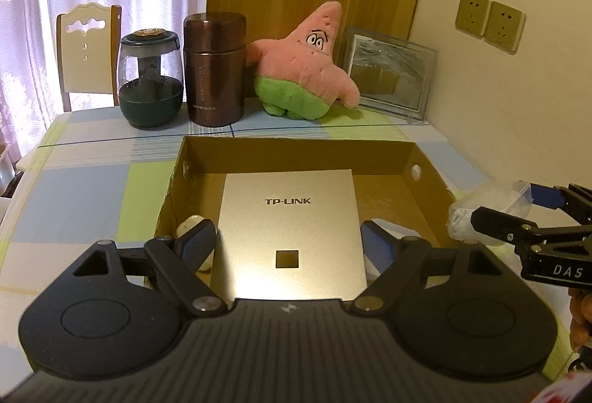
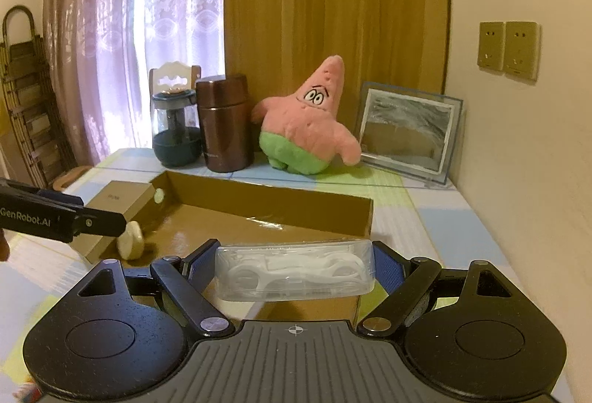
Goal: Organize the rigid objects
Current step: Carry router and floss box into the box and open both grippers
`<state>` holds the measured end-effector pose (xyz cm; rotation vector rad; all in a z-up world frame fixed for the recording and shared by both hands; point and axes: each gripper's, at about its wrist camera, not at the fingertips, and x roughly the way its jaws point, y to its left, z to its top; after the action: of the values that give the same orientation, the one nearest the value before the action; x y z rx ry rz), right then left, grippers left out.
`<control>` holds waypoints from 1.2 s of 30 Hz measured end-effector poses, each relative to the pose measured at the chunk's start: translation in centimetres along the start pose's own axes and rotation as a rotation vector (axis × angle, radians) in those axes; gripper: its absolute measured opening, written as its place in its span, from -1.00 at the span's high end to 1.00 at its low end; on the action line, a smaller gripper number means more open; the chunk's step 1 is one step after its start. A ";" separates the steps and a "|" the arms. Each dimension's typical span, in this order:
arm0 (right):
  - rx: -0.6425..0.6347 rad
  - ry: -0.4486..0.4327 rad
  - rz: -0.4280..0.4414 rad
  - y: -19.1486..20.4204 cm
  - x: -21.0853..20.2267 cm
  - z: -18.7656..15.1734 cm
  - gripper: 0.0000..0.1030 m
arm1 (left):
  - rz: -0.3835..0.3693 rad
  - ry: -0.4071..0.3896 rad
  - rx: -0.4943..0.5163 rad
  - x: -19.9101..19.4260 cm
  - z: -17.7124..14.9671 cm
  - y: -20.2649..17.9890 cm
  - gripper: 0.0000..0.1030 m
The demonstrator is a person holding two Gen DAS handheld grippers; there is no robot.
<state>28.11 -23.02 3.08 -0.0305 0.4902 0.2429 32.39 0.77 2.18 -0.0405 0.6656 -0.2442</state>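
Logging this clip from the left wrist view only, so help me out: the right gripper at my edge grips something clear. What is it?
Observer: A clear plastic case with a white toy car inside; the right gripper is clamped on its two ends.
Operator: Is it over the box yet?
Observer: It hangs above the near wall of the cardboard tray, toward the right corner.
Operator: And the white thing behind my left finger?
Observer: A smooth white oval piece, seen whole here, close beside the TP-LINK box.

A home, probably: plush starfish, lace curtains (checked tablecloth).
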 end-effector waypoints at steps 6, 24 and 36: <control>-0.009 0.030 -0.006 -1.0 2.7 -0.4 -0.61 | 0.010 0.023 0.008 2.5 0.3 0.4 -0.59; -0.040 0.067 -0.018 -1.4 5.6 -0.7 -0.61 | 0.035 0.074 0.037 6.6 0.2 0.5 -0.60; -0.009 0.085 0.001 -1.4 8.1 -0.4 -0.61 | 0.032 0.080 0.034 8.1 0.2 0.5 -0.60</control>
<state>35.18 -22.61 -1.08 -0.0492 0.5732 0.2457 38.73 -0.65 -2.66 0.0123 0.7414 -0.2268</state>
